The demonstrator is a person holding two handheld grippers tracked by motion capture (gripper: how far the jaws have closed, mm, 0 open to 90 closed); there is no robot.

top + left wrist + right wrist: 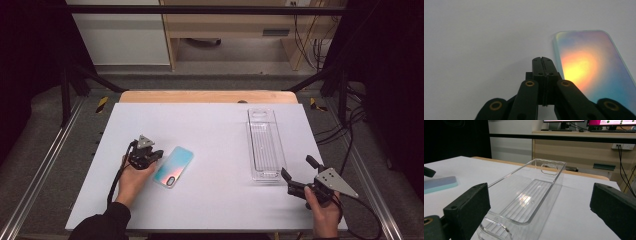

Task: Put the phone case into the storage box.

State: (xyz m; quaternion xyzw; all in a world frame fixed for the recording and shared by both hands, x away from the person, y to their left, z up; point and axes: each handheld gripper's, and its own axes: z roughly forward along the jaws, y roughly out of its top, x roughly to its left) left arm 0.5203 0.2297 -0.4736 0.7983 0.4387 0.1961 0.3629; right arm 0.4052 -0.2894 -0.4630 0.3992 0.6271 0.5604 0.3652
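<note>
A phone case [174, 166] with an iridescent blue-to-orange back lies flat on the white table [210, 130], left of centre. My left gripper [159, 154] sits just to its left with the jaws pressed together and nothing between them; in the left gripper view the case [594, 67] lies right of the shut tips [542, 59]. A long clear plastic tray [264, 144] stands at the right. My right gripper [297, 167] is wide open just in front of the tray's near end [524, 200], one pad [469, 207] on each side of that view.
The case's edge [439, 184] shows at the far left of the right gripper view. Beyond the table stand a wooden desk [584, 147] and monitors. Metal frame rails [45, 165] run along both table sides, with cables [345, 130] at the right.
</note>
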